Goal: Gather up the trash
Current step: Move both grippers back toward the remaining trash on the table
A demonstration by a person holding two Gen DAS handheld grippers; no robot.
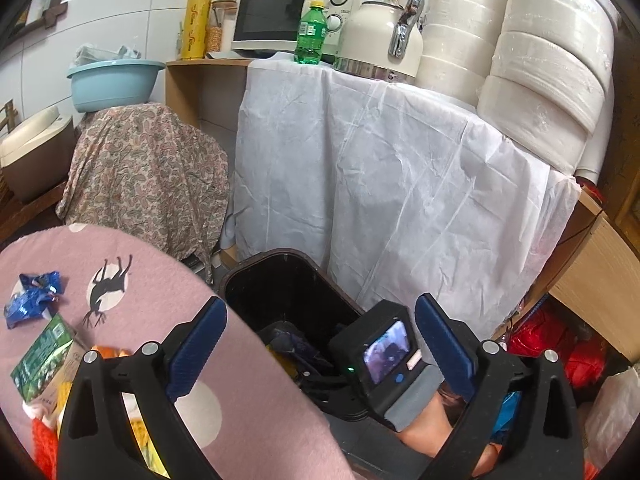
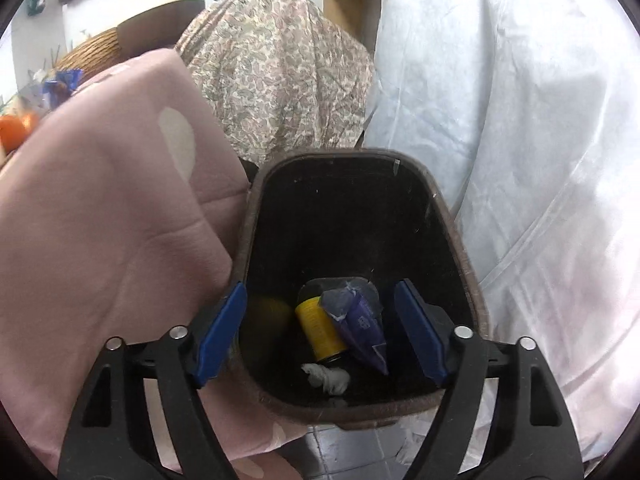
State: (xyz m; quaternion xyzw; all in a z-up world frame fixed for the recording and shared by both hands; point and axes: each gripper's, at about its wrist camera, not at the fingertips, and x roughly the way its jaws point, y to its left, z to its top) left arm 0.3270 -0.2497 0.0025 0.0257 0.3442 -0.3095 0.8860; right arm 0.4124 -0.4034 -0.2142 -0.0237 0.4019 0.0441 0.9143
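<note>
A dark brown trash bin (image 2: 460, 248) stands on the floor beside a pink-covered table (image 1: 160, 280). Inside it lie a yellow can (image 2: 318, 330), a purple wrapper (image 2: 362, 322) and a crumpled white tissue (image 2: 326, 378). My right gripper (image 2: 320, 328) is open and empty, hovering over the bin's mouth. My left gripper (image 1: 316, 344) is open and empty above the table edge and the bin (image 1: 280, 280); the right gripper's body (image 1: 384, 356) shows between its fingers. On the table lie a crumpled blue wrapper (image 1: 34, 298), a green carton (image 1: 44, 352) and orange and yellow trash (image 1: 108, 352).
A white-draped counter (image 1: 380, 184) with a kettle, a green bottle (image 1: 310, 32), a microwave and paper rolls stands behind the bin. A paisley-covered object (image 1: 148, 184) with a blue basin (image 1: 112, 80) sits at the left. Red bags (image 1: 560, 344) lie under a shelf at the right.
</note>
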